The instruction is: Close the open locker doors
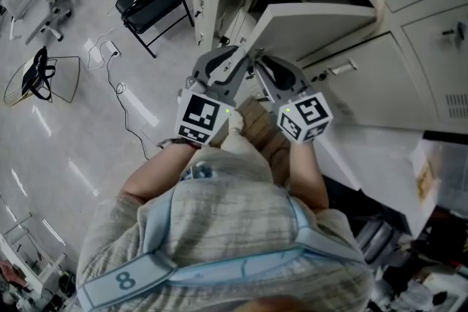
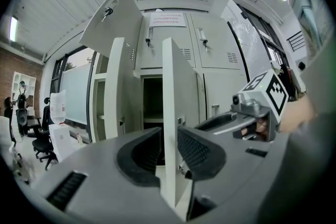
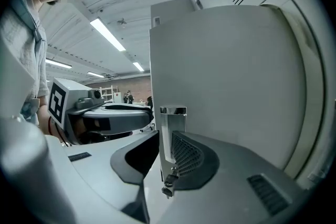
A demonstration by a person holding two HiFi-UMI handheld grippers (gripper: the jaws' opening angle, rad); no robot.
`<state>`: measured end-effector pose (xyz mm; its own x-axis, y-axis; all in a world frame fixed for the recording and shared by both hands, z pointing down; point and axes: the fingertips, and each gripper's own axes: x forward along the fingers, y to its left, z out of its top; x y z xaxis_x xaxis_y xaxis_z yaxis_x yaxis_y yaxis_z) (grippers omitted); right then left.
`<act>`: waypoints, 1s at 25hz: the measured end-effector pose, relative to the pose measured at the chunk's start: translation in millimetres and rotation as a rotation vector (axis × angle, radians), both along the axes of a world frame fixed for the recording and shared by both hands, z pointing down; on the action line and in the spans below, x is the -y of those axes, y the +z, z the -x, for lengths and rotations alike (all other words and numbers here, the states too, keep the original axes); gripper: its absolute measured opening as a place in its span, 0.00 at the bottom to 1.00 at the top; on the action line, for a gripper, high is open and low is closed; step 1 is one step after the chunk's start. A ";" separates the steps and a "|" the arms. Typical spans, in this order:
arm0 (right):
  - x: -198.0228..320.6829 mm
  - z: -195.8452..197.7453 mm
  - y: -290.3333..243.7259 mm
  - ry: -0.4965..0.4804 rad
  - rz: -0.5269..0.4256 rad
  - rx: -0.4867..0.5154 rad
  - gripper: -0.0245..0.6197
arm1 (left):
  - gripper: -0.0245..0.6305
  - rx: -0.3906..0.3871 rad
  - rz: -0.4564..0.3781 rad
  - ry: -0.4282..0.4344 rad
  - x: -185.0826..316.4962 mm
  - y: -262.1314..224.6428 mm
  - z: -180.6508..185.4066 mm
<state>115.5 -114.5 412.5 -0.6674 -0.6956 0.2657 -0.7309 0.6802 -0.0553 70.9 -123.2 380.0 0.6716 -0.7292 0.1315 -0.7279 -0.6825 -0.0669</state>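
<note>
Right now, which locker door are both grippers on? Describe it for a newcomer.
Find the bank of pale grey lockers; several doors hang open. The open door meant is the middle one, seen edge-on, its free edge held in the jaws of the left gripper and right gripper. Its neighbours stand untouched, and a chrome latch shows on its edge.

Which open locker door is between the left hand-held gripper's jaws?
The pale grey metal locker door edge-on in the middle. The upper-left open door and lower-left open door stand outside the jaws.
</note>
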 end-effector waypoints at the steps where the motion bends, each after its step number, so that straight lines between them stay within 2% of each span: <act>1: 2.0 2.1 0.0 -0.003 -0.003 -0.001 0.14 | 0.18 0.001 0.004 -0.002 -1.5 0.6 4.2; 10: 16.2 13.8 1.6 -0.031 -0.005 -0.026 0.14 | 0.18 -0.001 0.047 -0.049 -1.4 11.5 39.9; 25: 26.6 19.5 2.6 -0.075 -0.020 -0.064 0.10 | 0.18 -0.029 0.063 -0.088 -1.0 16.7 71.7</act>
<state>95.9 -141.0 415.1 -0.7001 -0.6496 0.2964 -0.6793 0.7339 0.0039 -0.9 -122.2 396.8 0.6091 -0.7767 0.1603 -0.7864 -0.6177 -0.0044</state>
